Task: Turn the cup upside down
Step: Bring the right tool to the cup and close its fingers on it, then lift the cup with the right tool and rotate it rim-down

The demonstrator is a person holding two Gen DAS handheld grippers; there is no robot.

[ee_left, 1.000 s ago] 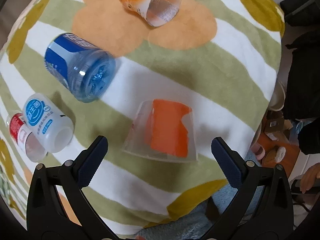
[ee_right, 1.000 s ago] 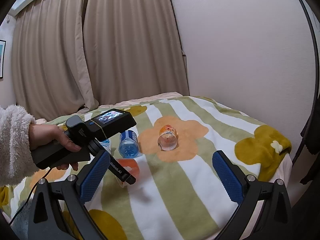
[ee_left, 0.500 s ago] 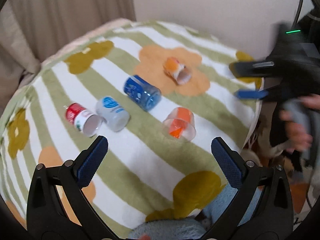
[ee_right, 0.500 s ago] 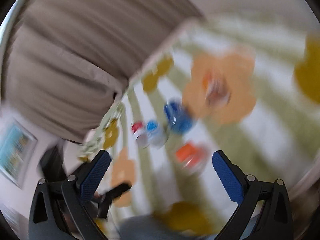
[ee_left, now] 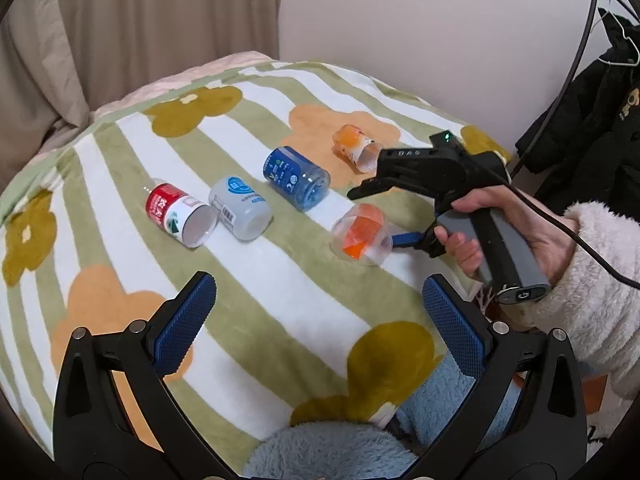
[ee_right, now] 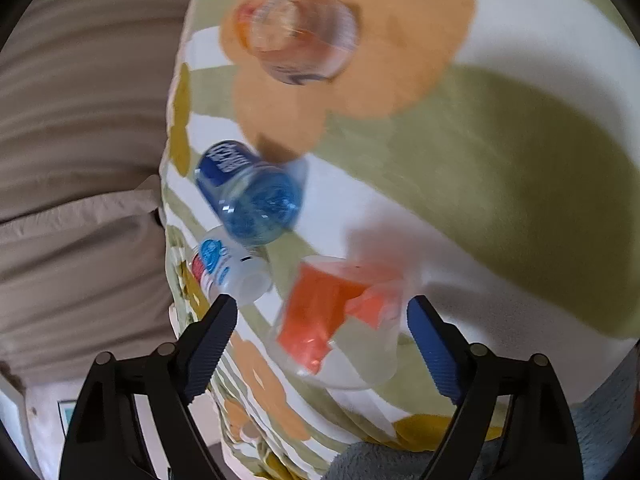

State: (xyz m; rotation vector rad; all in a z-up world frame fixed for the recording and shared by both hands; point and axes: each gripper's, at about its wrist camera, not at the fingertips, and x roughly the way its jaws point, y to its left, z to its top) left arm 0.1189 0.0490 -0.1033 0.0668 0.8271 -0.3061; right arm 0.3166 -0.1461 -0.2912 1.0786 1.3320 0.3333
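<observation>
A clear plastic cup with an orange label (ee_left: 362,233) lies on its side on the striped blanket (ee_left: 280,288), its mouth facing me. In the right wrist view the cup (ee_right: 340,318) sits between the open blue fingers of my right gripper (ee_right: 322,330), not clamped. In the left wrist view the right gripper (ee_left: 374,216) is turned on its side around the cup, one finger above and one below. My left gripper (ee_left: 318,320) is open and empty, held back above the blanket's near part.
Several other containers lie on their sides in a row: a red-labelled cup (ee_left: 178,215), a white bottle (ee_left: 242,213), a blue bottle (ee_left: 296,179) and an orange-labelled cup (ee_left: 358,147). Curtains hang behind; dark clothes hang at right.
My left gripper pulled up and back from the orange cup. My right gripper swung down, rolled sideways and closed in around the cup.
</observation>
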